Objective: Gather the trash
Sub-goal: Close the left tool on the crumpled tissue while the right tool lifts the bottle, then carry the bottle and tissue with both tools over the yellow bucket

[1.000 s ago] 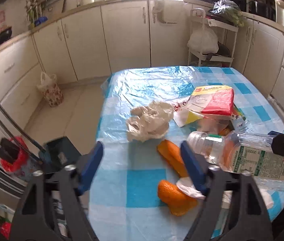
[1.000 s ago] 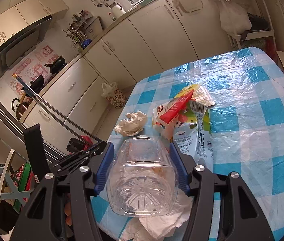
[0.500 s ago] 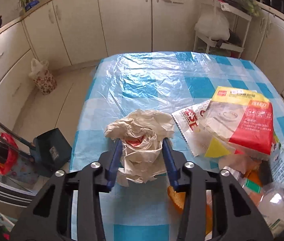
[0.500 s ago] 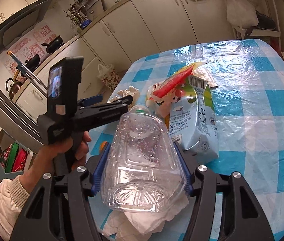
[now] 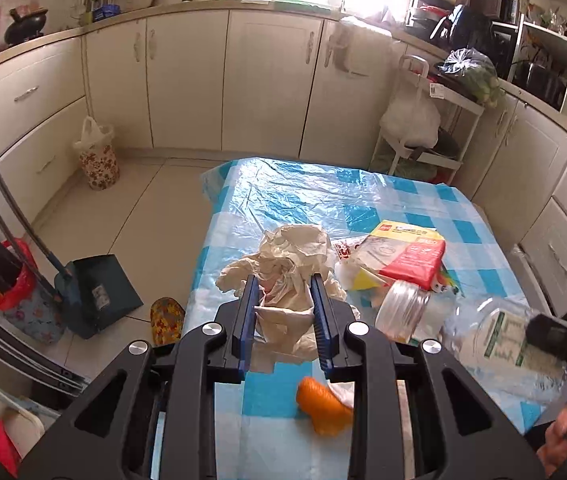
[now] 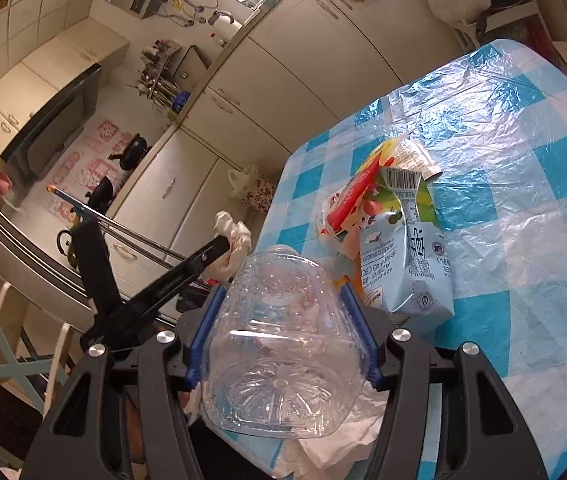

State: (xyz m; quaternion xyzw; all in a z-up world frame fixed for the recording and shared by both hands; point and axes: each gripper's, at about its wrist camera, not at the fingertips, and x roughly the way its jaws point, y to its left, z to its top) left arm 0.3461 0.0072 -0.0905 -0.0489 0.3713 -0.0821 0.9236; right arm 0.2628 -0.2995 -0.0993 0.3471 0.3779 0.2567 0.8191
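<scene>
A crumpled cream paper wad (image 5: 291, 248) is caught between the blue pads of my left gripper (image 5: 283, 284), whose jaws are closing on it above the blue checked table (image 5: 323, 196). From the right wrist view the same wad (image 6: 235, 232) hangs at the left gripper's tip, off the table's left edge. My right gripper (image 6: 283, 292) is shut on a clear plastic bottle (image 6: 279, 344), held by its body with the base toward the camera. In the left wrist view this bottle (image 5: 495, 336) lies sideways at the right.
On the table lie a red and yellow packet (image 5: 407, 252), a pale blue carton (image 6: 407, 264), orange peel (image 5: 323, 404) and white tissue (image 6: 343, 440). A dark dustpan (image 5: 99, 288) and a red bag (image 5: 7, 292) stand on the floor at the left.
My left gripper went from open over the table to closed on the paper wad, then lifted it up and back. The right gripper kept hold of the bottle and barely moved.
</scene>
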